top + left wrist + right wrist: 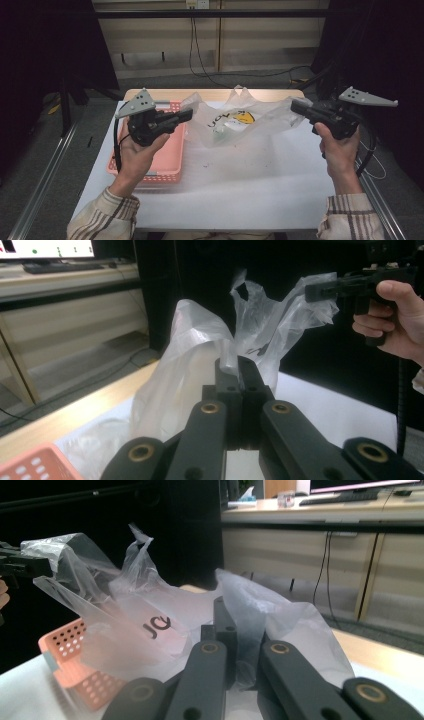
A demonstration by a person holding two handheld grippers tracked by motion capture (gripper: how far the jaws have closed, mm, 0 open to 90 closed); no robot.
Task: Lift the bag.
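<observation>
Two tongs, left (188, 115) and right (295, 106), pinch one bag (235, 120); one basket (167, 167).

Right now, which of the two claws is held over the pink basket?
The left claw. It hangs above the basket at the table's left, shut on the bag; the right claw grips the bag's opposite edge, far from the basket.
</observation>
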